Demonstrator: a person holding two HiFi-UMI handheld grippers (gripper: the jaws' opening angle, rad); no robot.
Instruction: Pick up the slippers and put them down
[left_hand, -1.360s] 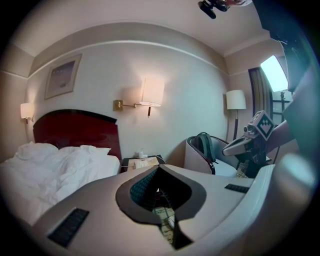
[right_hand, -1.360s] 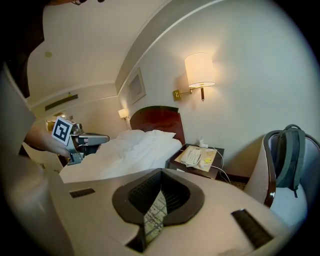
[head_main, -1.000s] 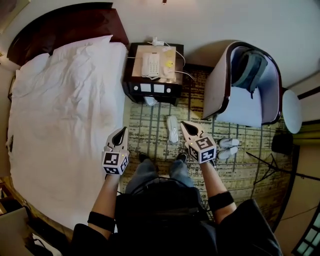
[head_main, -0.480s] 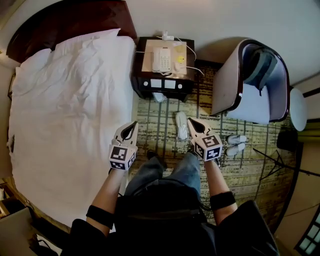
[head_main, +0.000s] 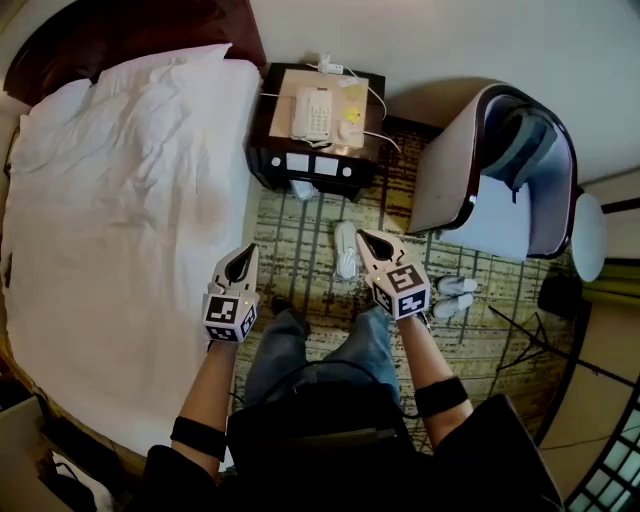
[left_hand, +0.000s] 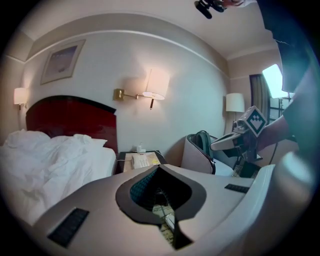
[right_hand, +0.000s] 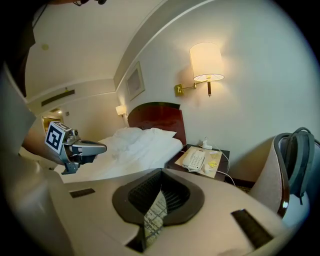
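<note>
A white slipper (head_main: 346, 250) lies on the patterned carpet in front of the nightstand, just left of my right gripper's tip in the head view. A pale pair of slippers (head_main: 455, 295) sits on the carpet by the armchair, to the right of my right hand. My right gripper (head_main: 368, 243) is shut with nothing in it, held above the carpet. My left gripper (head_main: 240, 262) is shut too, empty, over the edge of the bed. In the left gripper view the closed jaws (left_hand: 161, 170) leave only a slit of carpet showing. The right gripper view (right_hand: 161, 171) shows the same.
A white bed (head_main: 110, 200) fills the left. A dark nightstand (head_main: 268, 150) with a phone (head_main: 312, 112) stands at the wall, with something white (head_main: 304, 188) under it. An armchair (head_main: 450, 190) holding a backpack (head_main: 525, 140) stands right. A tripod (head_main: 530, 335) is at the far right.
Both grippers have sunk a little toward the carpet and stay shut. The person has shifted, so the head view has moved; the right gripper's tip stays next to the single slipper.
</note>
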